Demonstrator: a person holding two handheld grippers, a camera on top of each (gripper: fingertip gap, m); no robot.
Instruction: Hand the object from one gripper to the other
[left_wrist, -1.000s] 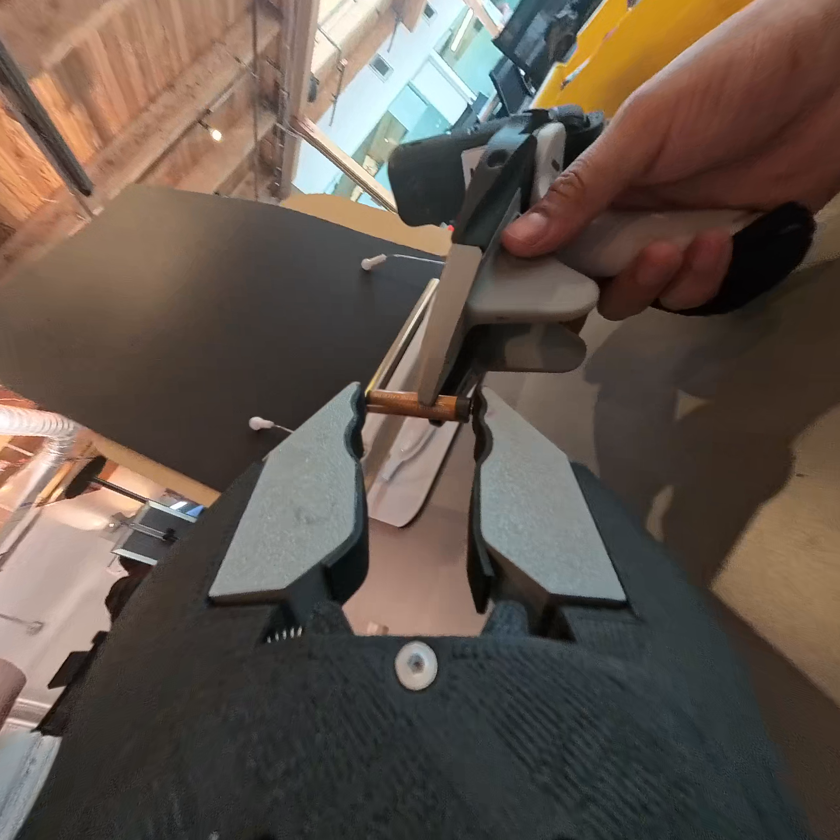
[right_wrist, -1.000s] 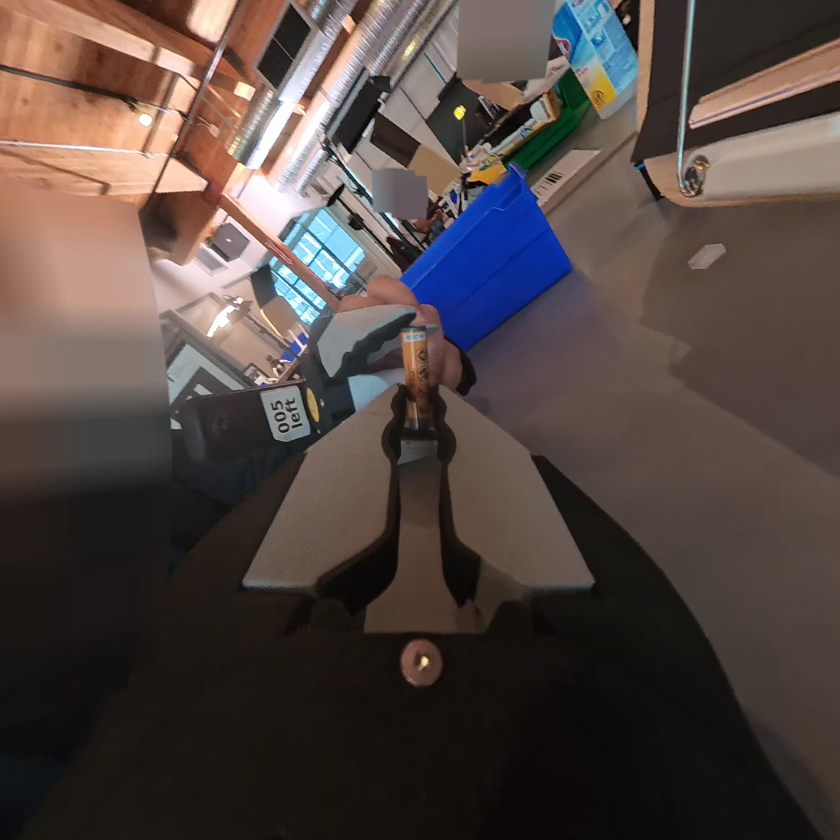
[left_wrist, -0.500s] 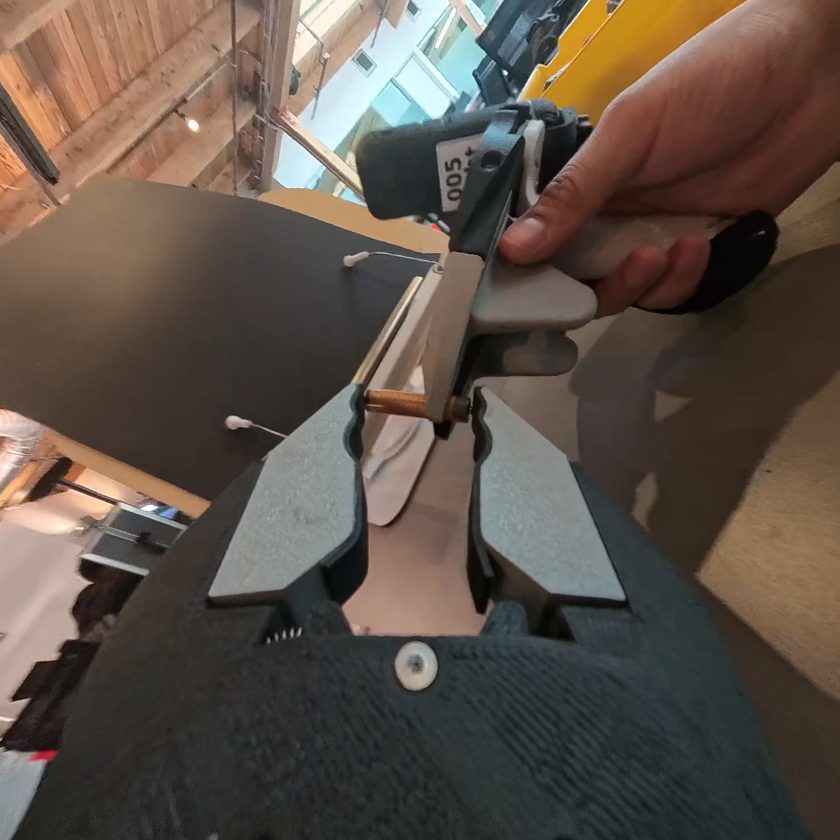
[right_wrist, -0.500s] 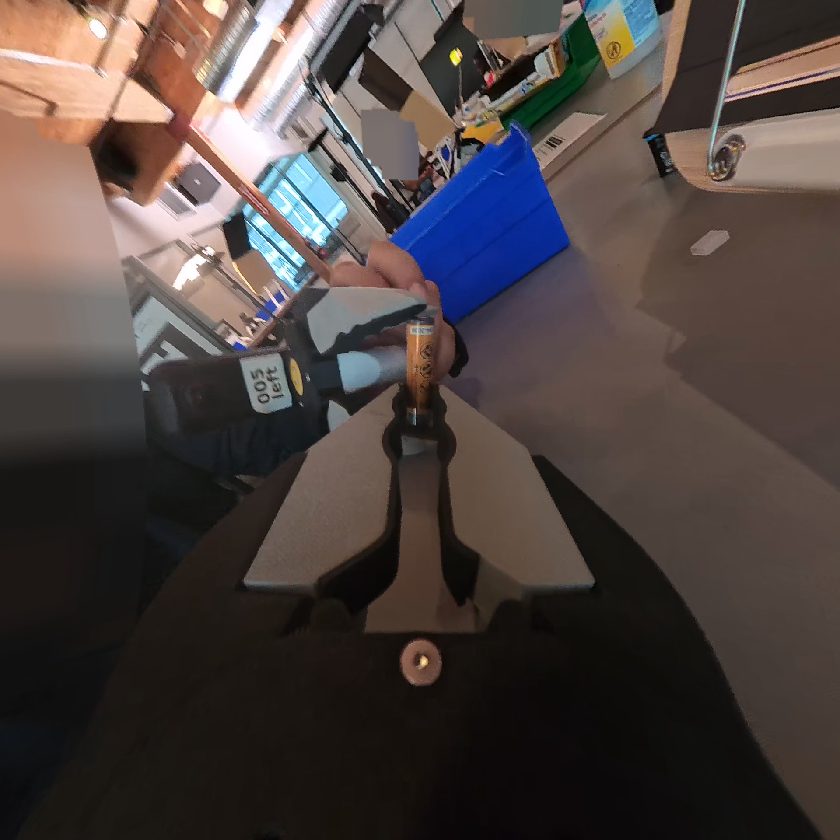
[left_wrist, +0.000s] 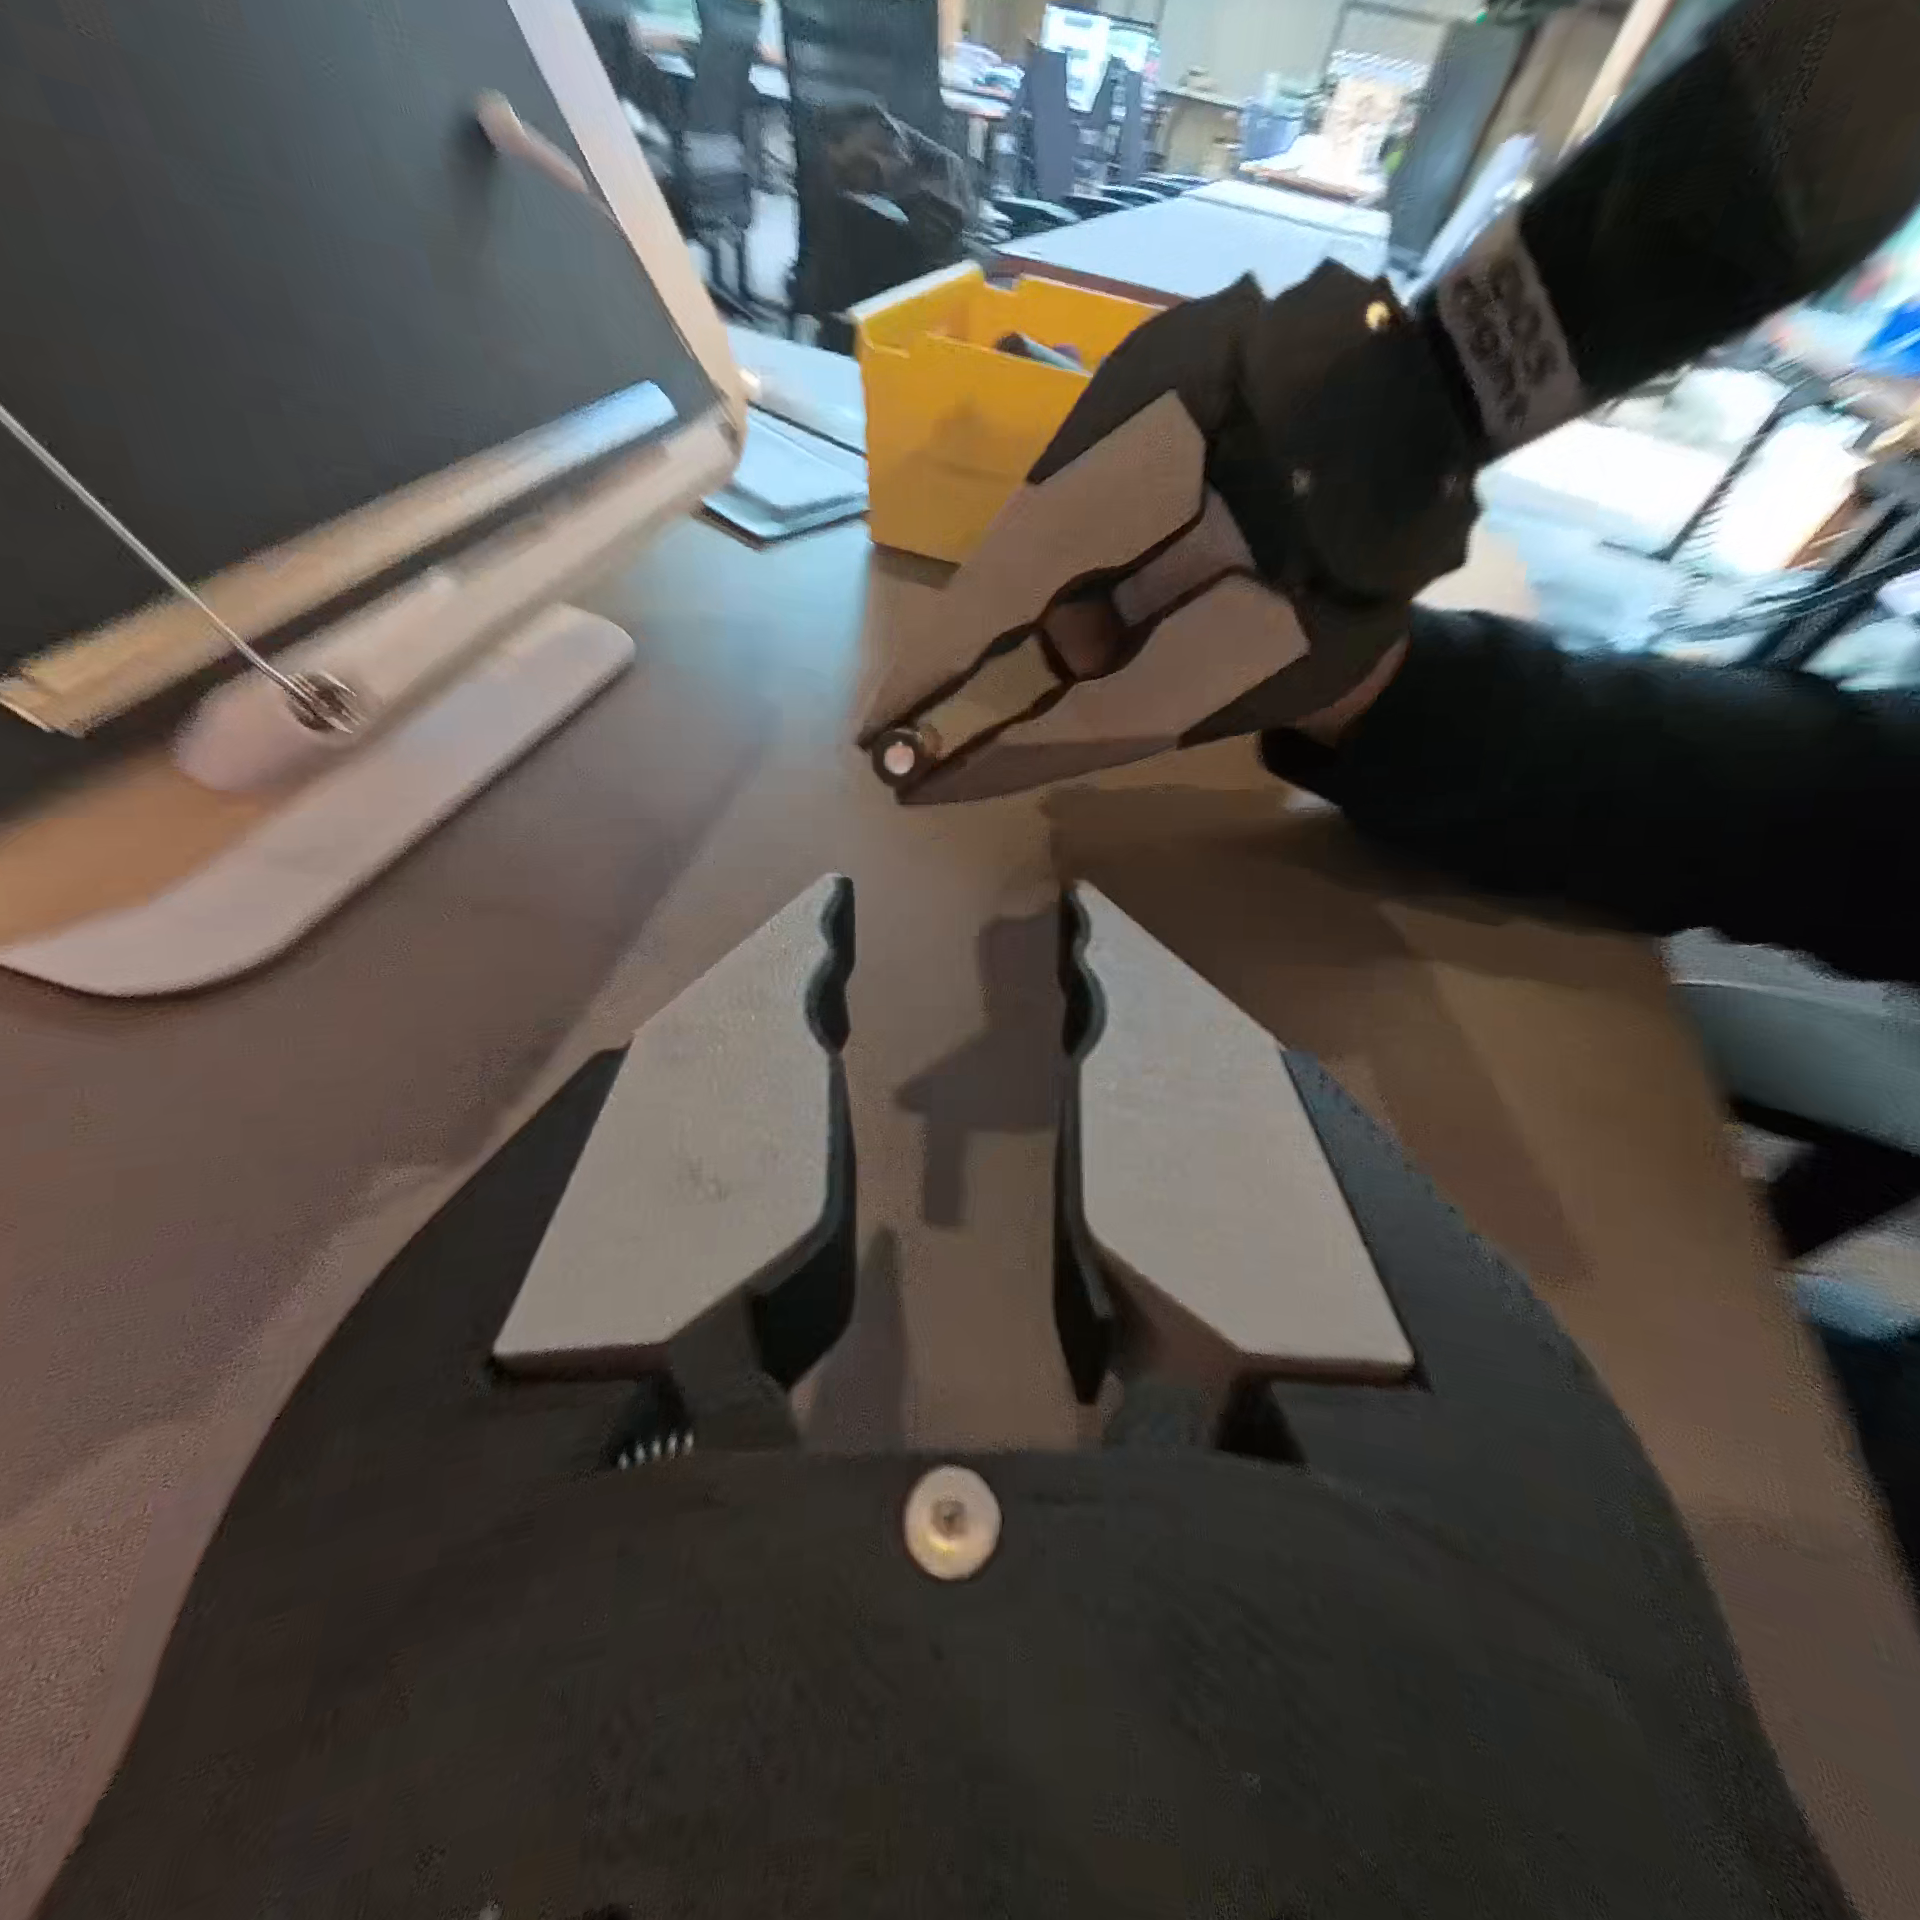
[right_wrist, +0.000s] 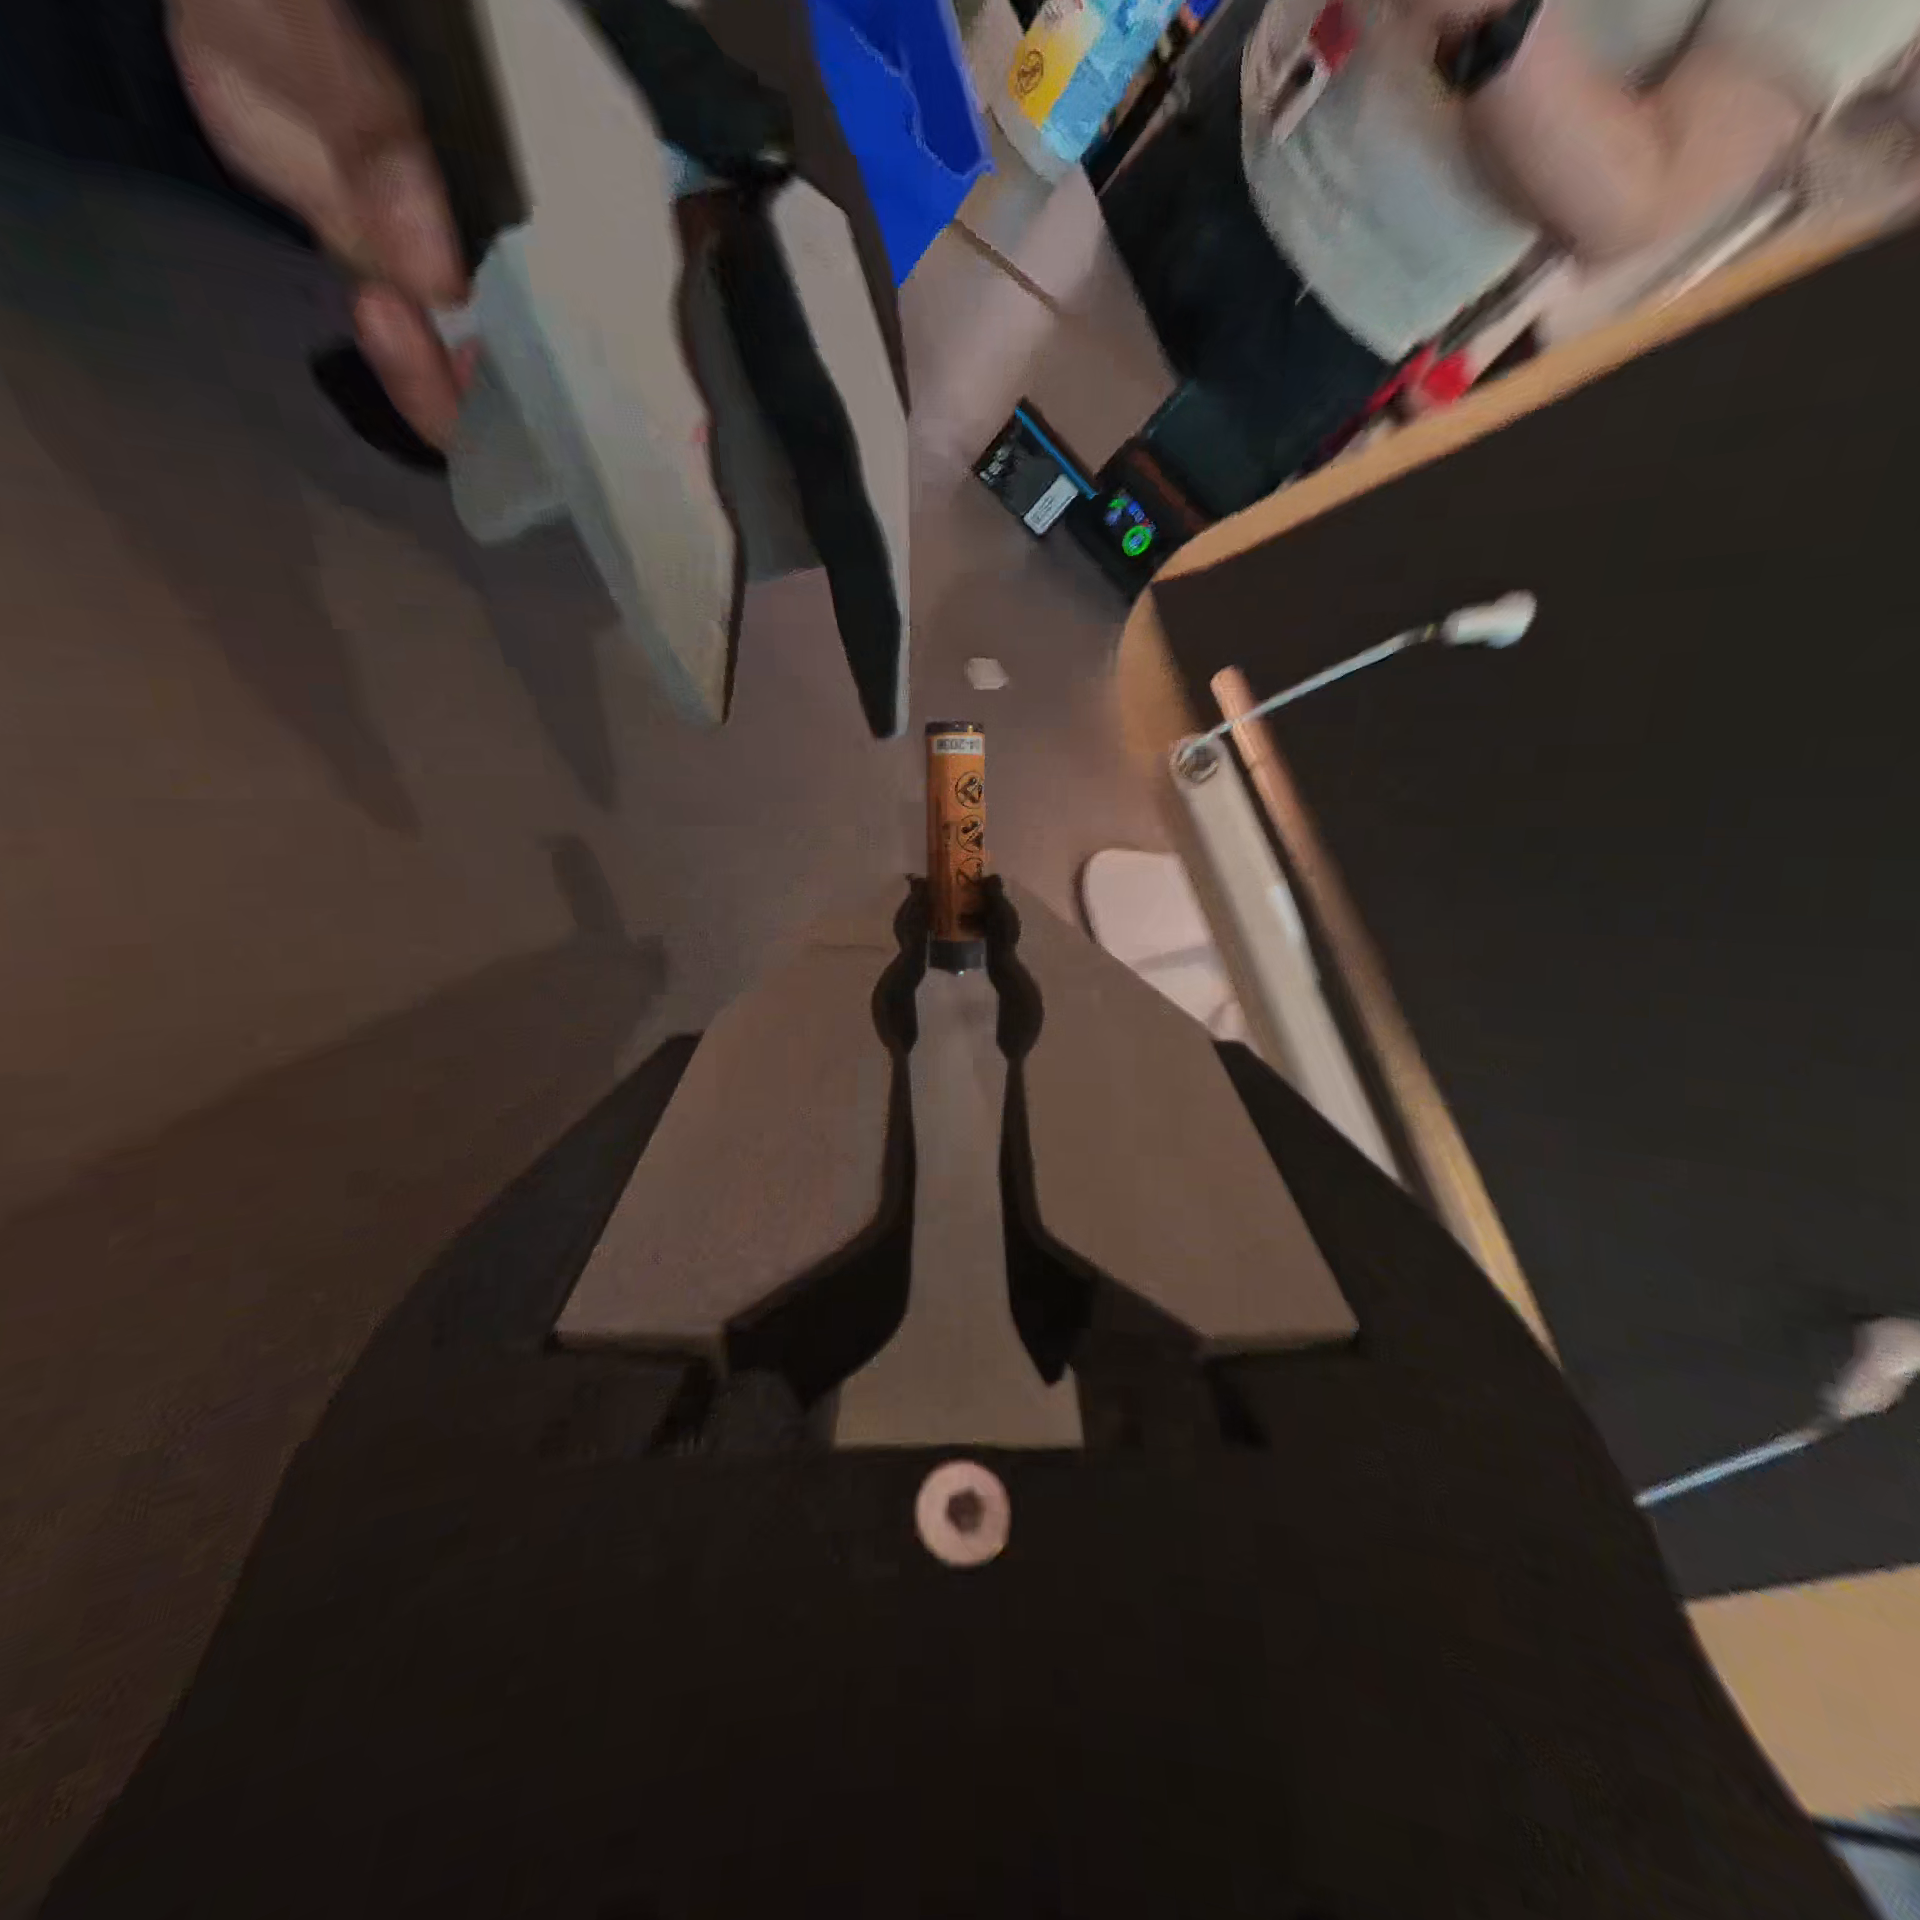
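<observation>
An orange battery (right_wrist: 956, 821) with black ends sticks out forward from my right gripper (right_wrist: 956, 909), which is shut on its near end. In the left wrist view the right gripper (left_wrist: 904, 764) comes in from the upper right, with the battery's metal end (left_wrist: 895, 755) showing at its tip. My left gripper (left_wrist: 956, 914) is open and empty, a short way in front of that tip and apart from it. In the right wrist view the left gripper (right_wrist: 800, 712) hangs open at the upper left, just beyond the battery's far end.
A brown table (left_wrist: 416, 1091) lies below both grippers. A black board on a white base (left_wrist: 343, 831) stands at the left; it also shows in the right wrist view (right_wrist: 1610, 883). A yellow bin (left_wrist: 956, 436) sits behind. A blue bin (right_wrist: 894, 114) and a small black device (right_wrist: 1029, 478) are farther off. Left and right tips are no more than a few centimetres apart.
The left gripper, which had the battery between its fingers, has drawn away empty. The right gripper keeps the battery. Both grippers have swung round and now hang over the table.
</observation>
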